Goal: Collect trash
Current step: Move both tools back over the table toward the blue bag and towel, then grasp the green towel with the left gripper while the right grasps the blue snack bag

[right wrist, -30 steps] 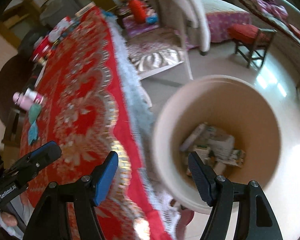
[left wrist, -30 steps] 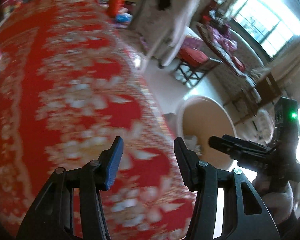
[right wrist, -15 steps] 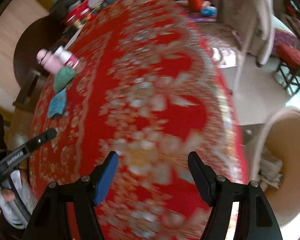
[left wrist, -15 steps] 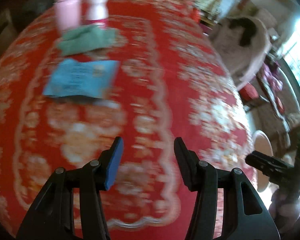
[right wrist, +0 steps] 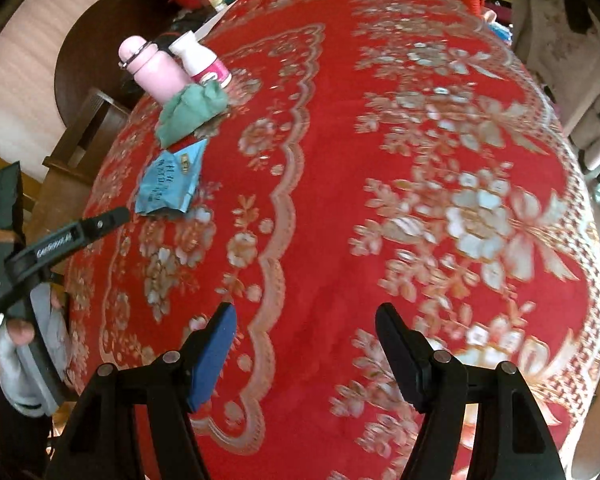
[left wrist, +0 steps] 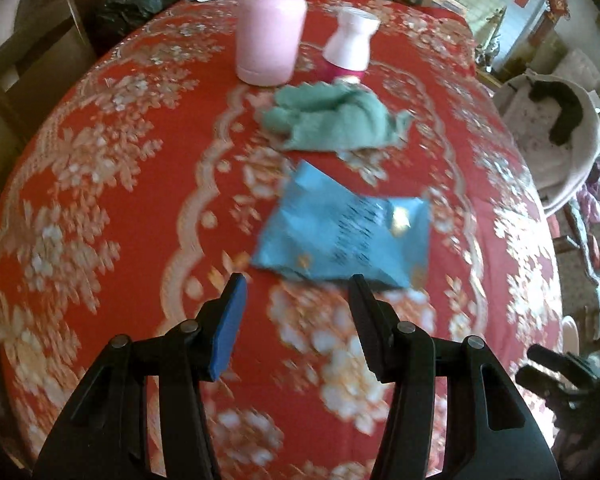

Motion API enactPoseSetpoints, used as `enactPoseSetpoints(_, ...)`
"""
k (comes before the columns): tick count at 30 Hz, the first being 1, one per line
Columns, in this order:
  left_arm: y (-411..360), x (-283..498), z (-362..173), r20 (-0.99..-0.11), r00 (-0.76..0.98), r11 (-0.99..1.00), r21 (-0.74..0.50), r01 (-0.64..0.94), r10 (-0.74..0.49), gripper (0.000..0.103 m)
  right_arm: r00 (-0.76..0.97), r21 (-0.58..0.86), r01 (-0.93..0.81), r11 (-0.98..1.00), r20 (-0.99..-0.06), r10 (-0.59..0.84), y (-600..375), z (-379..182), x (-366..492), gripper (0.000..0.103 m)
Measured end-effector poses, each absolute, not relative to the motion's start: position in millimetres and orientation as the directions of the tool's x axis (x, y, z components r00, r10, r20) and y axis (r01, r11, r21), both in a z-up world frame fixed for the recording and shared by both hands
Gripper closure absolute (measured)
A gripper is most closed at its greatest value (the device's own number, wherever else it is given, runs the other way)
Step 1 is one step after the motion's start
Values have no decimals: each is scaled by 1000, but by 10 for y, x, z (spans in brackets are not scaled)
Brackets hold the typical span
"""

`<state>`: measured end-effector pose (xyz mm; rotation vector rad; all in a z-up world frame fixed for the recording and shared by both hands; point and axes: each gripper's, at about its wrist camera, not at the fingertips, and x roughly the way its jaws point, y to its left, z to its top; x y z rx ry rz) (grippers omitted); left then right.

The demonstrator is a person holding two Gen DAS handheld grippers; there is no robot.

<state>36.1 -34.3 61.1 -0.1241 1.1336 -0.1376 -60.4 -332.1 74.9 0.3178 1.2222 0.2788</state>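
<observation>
Left claw (left wrist: 298, 286) spread wide, empty, just short of blue snack wrapper (left wrist: 342, 236) lying on red floral counter (left wrist: 112, 184); dark print blurred, unreadable. Green cloth (left wrist: 332, 122), pink flask (left wrist: 270, 34), white bottle (left wrist: 350, 46) beyond, label half hidden. Right claw (right wrist: 306, 322) gaping, empty.

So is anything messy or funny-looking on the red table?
Yes. A crumpled blue wrapper lies flat on the red tablecloth, just ahead of the open left gripper. Behind it a green cloth sits bunched up against the pink bottle and the white bottle. Nothing looks spilled.
</observation>
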Motion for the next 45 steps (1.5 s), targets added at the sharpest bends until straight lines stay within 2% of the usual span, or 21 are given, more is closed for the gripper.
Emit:
enactPoseSetpoints(10,-14,898,428,-901,398,979,-202,-33,-173,52,313,384,-3,923,-877,366,-3253,758,-492,33)
enactPoseSetpoints(19,-377,771,321,-875,287,920,-387,68,-390,52,321,386,37,922,-878,355,-3339,748,-400,33)
enactPoseSetpoints(23,-667,657,332,-860,243,893,-432,125,-449,52,332,387,51,921,-876,350,-3416,773,-384,33)
enactPoseSetpoints(28,-1012,519,425,-805,194,827,-528,194,-560,52,346,393,81,916,-873,344,-3515,788,-378,33)
enactPoseSetpoints(33,-1035,493,650,-804,230,833,-497,244,-548,52,349,409,76,909,-865,360,-3458,799,-306,33)
enactPoseSetpoints(36,-854,568,741,-830,294,876,-412,250,-474,52,357,435,75,897,-852,383,-3354,805,-218,33)
enactPoseSetpoints(40,-621,795,840,-845,379,922,-303,240,-377,46,363,452,73,889,-842,399,-3150,800,-36,33)
enactPoseSetpoints(45,-369,1110,863,-854,421,947,-229,223,-306,45,382,506,131,853,-819,427,-2896,760,272,26)
